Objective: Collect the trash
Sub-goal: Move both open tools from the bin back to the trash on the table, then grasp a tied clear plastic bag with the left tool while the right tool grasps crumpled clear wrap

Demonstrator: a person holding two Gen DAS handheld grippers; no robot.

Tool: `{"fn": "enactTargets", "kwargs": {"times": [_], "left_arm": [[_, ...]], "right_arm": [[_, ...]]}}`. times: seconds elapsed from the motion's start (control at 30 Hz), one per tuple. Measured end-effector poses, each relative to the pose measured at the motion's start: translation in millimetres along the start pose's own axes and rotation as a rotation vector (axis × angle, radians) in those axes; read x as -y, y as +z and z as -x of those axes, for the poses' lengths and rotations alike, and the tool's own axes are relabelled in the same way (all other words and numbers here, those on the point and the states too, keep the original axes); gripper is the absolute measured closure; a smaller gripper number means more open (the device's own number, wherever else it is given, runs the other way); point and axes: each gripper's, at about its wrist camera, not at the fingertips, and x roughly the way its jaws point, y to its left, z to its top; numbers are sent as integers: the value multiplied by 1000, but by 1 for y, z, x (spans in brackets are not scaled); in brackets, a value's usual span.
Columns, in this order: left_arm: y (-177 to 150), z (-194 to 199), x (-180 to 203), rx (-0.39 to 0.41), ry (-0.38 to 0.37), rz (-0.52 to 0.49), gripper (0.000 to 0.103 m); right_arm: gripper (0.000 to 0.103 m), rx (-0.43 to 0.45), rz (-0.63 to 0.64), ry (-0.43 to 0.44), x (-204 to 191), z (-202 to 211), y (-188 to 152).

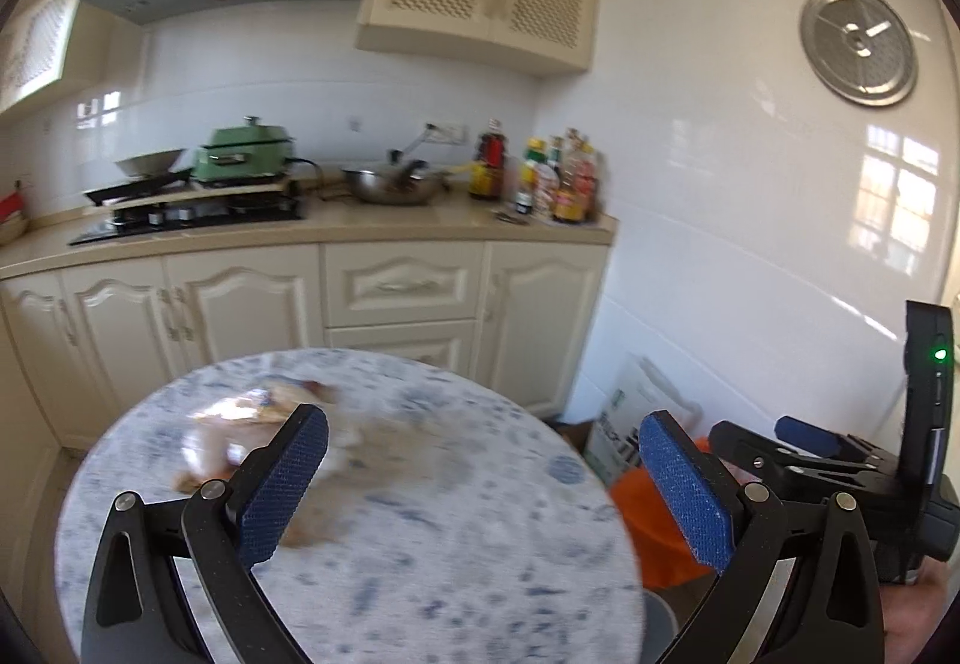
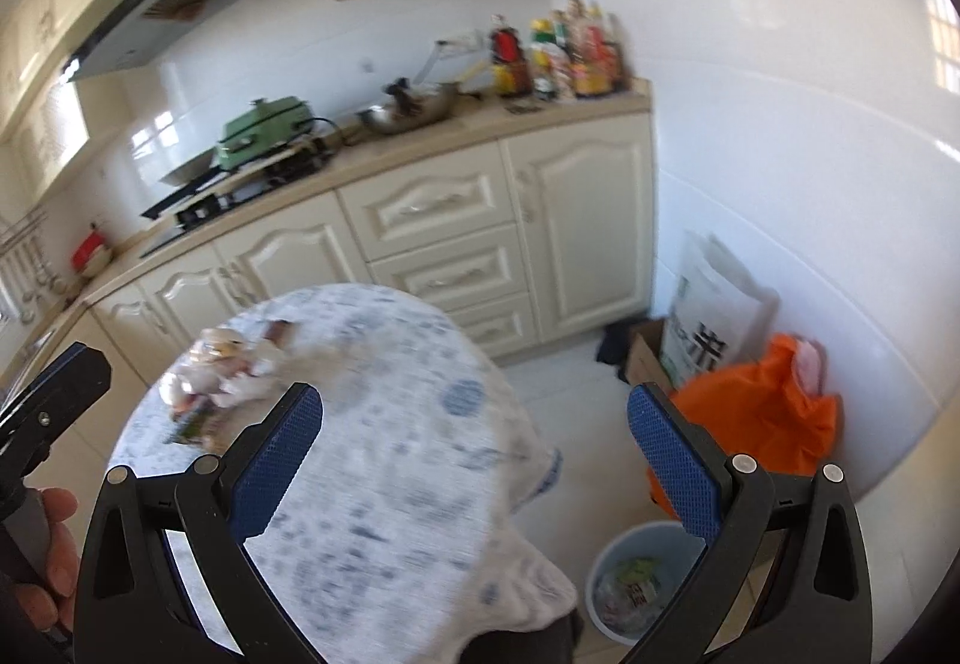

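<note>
No legible text, labels blurred

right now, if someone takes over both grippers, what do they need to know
Left gripper: open, holding nothing, above the round table.
Right gripper: open, holding nothing, over the table's right side.
Trash pile: wrappers and scraps, blurred, still on the far left part of the tabletop.
Bin: pale blue, on the floor right of the table, with some rubbish already inside. An orange bag sits behind it by the wall.
Done: some rubbish is in the bin.
Left: pick the pile off the table and drop it in the bin.
</note>
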Motion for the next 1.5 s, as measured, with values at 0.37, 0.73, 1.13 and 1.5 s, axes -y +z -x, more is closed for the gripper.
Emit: {"fn": "enactTargets", "kwargs": {"times": [0.37,0.73,1.13,1.5], "left_arm": [[-7,25,-57,34,194,29,1],[-21,-4,-126,-48,308,77,1],[-23,-94,-181,-190,302,104,1],[-7,-194,-195,-286,269,-38,1]], "right_arm": [[0,6,154,137,-106,-27,9],[0,-94,230,186,-166,-99,-1],[1,-274,248,154,-185,-205,-25],[33,-399,262,168,-194,-269,-33]]}}
